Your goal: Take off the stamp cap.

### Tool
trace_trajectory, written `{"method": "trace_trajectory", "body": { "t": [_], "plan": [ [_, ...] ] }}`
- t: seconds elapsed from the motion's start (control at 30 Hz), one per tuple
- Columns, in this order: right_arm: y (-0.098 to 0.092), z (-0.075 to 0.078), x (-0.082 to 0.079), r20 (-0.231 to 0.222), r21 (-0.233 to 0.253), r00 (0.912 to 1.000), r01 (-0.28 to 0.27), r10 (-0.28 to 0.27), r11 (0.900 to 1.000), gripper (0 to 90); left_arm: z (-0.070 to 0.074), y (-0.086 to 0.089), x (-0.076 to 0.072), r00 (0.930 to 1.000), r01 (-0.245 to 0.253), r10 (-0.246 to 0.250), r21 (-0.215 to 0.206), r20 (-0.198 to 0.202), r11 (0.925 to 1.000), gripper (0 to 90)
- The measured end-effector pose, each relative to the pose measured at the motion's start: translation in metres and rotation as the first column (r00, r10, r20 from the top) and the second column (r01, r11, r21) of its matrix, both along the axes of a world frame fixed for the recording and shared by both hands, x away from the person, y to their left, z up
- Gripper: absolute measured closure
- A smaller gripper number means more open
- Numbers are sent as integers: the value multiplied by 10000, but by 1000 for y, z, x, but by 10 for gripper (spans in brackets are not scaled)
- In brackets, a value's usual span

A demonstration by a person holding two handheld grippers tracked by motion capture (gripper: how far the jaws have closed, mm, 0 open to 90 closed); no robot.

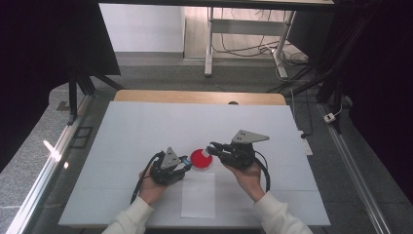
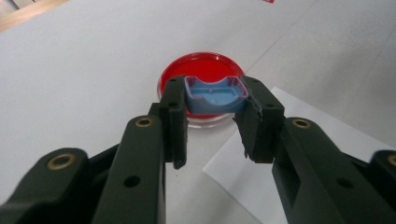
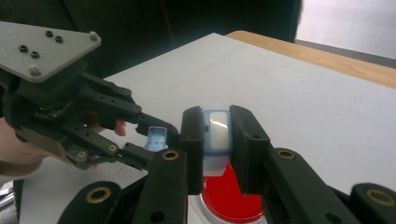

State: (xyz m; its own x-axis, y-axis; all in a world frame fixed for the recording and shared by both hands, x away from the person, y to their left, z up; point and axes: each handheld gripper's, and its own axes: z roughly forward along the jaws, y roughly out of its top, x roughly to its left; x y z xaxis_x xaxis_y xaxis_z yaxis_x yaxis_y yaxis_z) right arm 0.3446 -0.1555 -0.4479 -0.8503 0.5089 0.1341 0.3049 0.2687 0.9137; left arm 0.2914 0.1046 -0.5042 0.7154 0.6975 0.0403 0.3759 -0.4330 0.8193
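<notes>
White table (image 1: 146, 126) carries a paper sheet (image 1: 198, 195), then the red dish (image 1: 201, 159) between my 2 grippers. My left gripper (image 1: 185, 162) clenches a blue cap (image 2: 214, 95) over the dish's near rim; my right gripper (image 1: 210, 150) grasps a small vial (image 3: 215, 135) above it.

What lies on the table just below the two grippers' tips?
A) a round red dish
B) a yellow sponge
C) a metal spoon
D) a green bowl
A: a round red dish sits on the white table, beneath the left gripper, which is shut on a small blue cap, and the right gripper, which is shut on a small blue-and-white piece.
</notes>
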Motion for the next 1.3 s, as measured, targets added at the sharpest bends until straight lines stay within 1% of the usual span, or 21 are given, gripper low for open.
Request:
{"method": "trace_trajectory", "body": {
  "t": [0.27, 0.4, 0.5, 0.63, 0.73, 1.03, 1.3],
  "plan": [
    [-3, 1, 1, 122, -98, 9999, 60, -59, 9999, 755, 0, 11, -8, 9997, -33, 29, -139, -244, 9999, 646],
    [-4, 0, 3, 87, -136, 9999, 94, -92, 9999, 754, 0, 19, -14, 9995, -119, 113, -187, -300, 9998, 646],
    [-6, 0, 4, 116, -204, 9999, 90, -87, 9998, 754, -1, 29, -19, 9990, -328, 321, -205, -322, 9993, 646],
    [-8, 1, 4, 209, -247, 9997, 145, -139, 9996, 754, -1, 41, -26, 9972, -649, 635, -362, -393, 9972, 646],
    [-8, 2, 4, 272, -205, 9996, 120, -114, 9997, 754, -1, 50, -31, 9959, -842, 825, -453, -366, 9954, 646],
    [-9, 2, 4, 398, -347, 9992, 119, -105, 9993, 754, -2, 68, -42, 9925, -1180, 1161, -506, -384, 9917, 646],
    [-9, 4, 4, 580, -459, 9982, 157, -131, 9988, 754, -4, 87, -53, 9873, -1557, 1533, -611, -415, 9859, 646]
  ]
}}
